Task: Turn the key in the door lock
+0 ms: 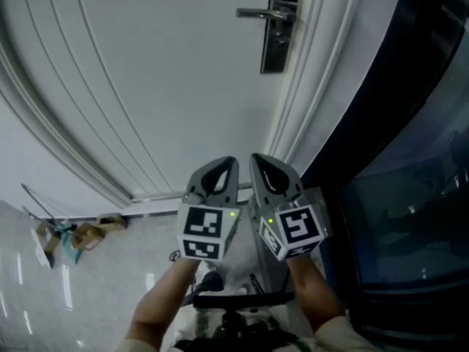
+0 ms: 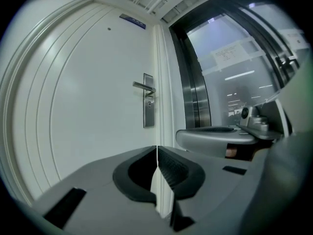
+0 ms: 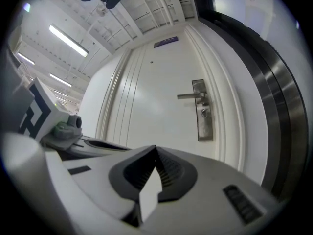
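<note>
jaws of the left gripper (image 2: 156,153) are pressed together with nothing between them; the right gripper (image 3: 155,155) has its jaws closed the same way, empty. both grippers are held side by side, almost touching, and point at a white door (image 1: 146,86), well apart from it. the lock (image 3: 204,112) sits in a metal plate (image 3: 205,130) near the door's right edge, just under the handle (image 3: 188,96). whether anything is in it is too small to tell. on the floor (image 1: 110,292) at the door's foot, left of the grippers, lie brown cartons (image 1: 89,235). their contents cannot be made out. right of the door stand a dark frame (image 1: 381,108) and a glass panel (image 1: 418,211).
</note>
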